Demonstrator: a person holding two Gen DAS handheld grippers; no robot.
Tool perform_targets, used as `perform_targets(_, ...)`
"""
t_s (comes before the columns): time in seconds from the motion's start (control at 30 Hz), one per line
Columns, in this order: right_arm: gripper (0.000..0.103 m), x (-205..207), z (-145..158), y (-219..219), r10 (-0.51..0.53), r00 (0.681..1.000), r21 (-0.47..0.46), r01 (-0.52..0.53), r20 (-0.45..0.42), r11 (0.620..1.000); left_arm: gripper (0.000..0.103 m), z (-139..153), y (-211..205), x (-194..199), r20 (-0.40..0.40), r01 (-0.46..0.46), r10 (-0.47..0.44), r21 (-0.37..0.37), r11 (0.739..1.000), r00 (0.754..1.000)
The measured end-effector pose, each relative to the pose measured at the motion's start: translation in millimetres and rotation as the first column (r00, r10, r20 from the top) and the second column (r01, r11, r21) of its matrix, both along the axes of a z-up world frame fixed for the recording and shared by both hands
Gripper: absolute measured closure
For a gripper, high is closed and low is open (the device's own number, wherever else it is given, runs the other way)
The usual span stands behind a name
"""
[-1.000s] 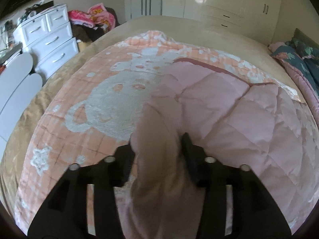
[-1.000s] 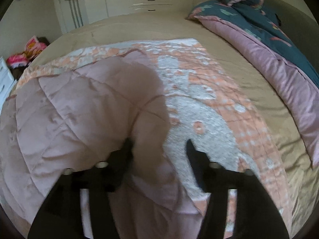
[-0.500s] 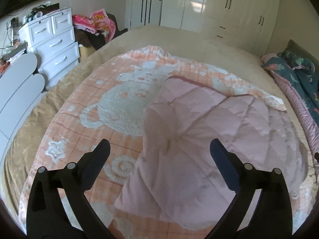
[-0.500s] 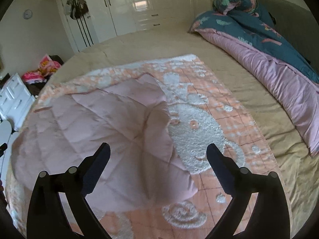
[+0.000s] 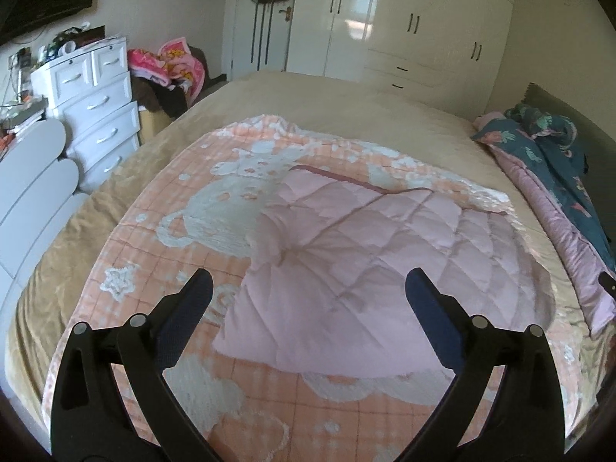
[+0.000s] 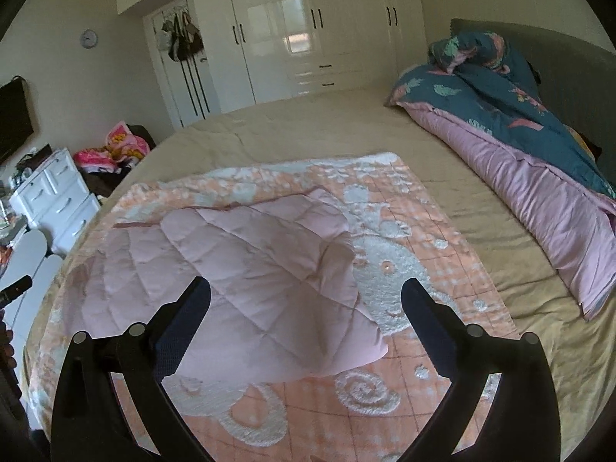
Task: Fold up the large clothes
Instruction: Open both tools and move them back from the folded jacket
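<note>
A glossy white wardrobe [image 6: 308, 34] is set along the far wall, with bags hung on a door [image 6: 181, 38] beside it. A white chest of drawers [image 5: 96, 104] is placed left of the tan-covered bed [image 5: 346, 111]. A wall clock [image 6: 89, 39] is seen.

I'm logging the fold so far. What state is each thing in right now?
Pink quilted garment: folded over, lying flat on the blanket, released.
Peach blanket: spread flat on the bed.
Left gripper: jaws just opened wide, nothing between them.
Right gripper: jaws just opened wide, nothing between them.
Wardrobe doors: closed.
Dresser drawers: closed.
</note>
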State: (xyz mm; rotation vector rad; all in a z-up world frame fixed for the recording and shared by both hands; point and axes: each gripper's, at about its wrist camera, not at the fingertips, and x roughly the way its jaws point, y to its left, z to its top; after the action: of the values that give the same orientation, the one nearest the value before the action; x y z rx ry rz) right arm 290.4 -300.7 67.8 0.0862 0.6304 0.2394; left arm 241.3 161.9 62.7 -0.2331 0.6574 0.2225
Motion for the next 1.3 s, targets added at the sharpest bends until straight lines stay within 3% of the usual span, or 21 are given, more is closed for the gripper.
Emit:
perform_targets(0.6, 0.004, -61.3, 23.3, -4.6, 0.016, 0.997, 0.027, -0.018, 0.076, 0.999, 0.009, 8.1, -11.8, -50.7, 0.033, 0.01, -0.01, -0.001, 1.0, 0.999)
perform_targets(1.3, 0.004, -95.9, -7.5, -6.5, 0.005, 0.998, 0.074, -0.009, 0.055, 0.997, 0.009, -41.6, -32.7, -75.5, -0.037, 0.037, -0.038, -0.026, 0.999, 0.999)
